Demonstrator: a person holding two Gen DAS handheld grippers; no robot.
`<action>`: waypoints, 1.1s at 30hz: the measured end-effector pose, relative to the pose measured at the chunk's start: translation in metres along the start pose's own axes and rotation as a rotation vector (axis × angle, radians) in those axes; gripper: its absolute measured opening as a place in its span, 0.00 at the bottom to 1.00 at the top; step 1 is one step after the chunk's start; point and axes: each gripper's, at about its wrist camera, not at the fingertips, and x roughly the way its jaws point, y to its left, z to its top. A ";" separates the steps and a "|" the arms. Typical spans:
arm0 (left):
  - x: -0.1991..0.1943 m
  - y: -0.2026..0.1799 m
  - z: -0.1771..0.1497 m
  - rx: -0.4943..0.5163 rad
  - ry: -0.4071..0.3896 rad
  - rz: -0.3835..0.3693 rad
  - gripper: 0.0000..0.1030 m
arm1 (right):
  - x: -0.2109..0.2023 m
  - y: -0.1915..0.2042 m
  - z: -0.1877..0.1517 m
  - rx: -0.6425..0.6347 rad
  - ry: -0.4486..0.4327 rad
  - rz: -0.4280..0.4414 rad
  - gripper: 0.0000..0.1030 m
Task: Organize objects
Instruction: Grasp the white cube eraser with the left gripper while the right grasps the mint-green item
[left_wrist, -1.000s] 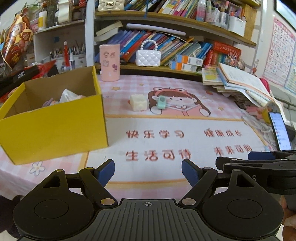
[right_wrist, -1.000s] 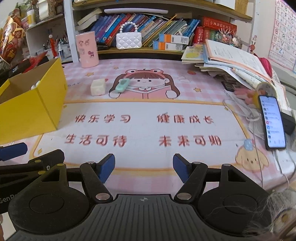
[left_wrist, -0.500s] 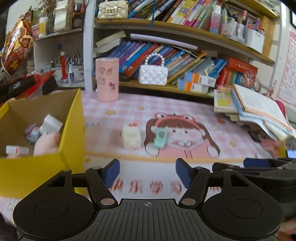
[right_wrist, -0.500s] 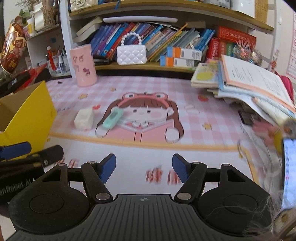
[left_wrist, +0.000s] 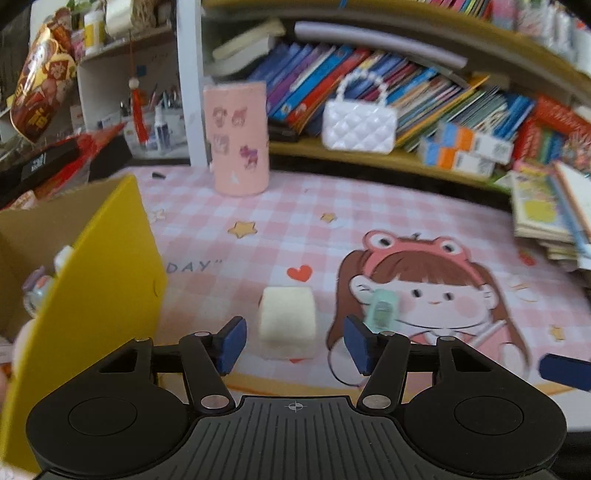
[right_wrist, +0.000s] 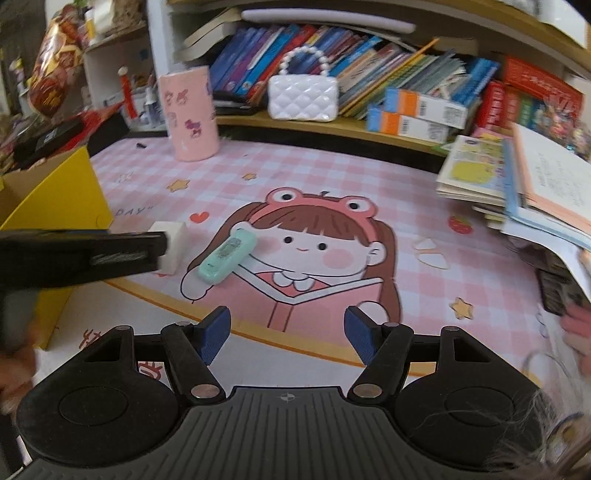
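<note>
A cream block lies on the pink desk mat, just ahead of my open left gripper and between its blue fingertips without touching them. A mint green correction-tape case lies to its right on the cartoon girl print. In the right wrist view the mint case lies ahead and left of my open, empty right gripper. The left gripper's black arm partly hides the block. A yellow cardboard box holding small items stands at the left.
A pink cylinder holder and a white quilted purse stand at the back by the bookshelf. A stack of open books fills the right side. The yellow box wall is close on the left.
Both grippers moved forward over the mat. The left gripper has come up to the cream block, which now sits between its open fingers. The right gripper has neared the mint case.
</note>
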 end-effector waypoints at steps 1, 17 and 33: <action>0.008 0.000 0.001 0.005 0.014 0.009 0.56 | 0.003 0.000 0.000 -0.001 0.008 0.005 0.64; 0.021 0.020 0.003 -0.091 0.031 -0.011 0.35 | 0.050 0.010 0.015 -0.107 0.031 0.088 0.65; -0.083 0.039 -0.024 -0.098 -0.027 -0.027 0.35 | 0.109 0.024 0.038 -0.213 0.008 0.187 0.65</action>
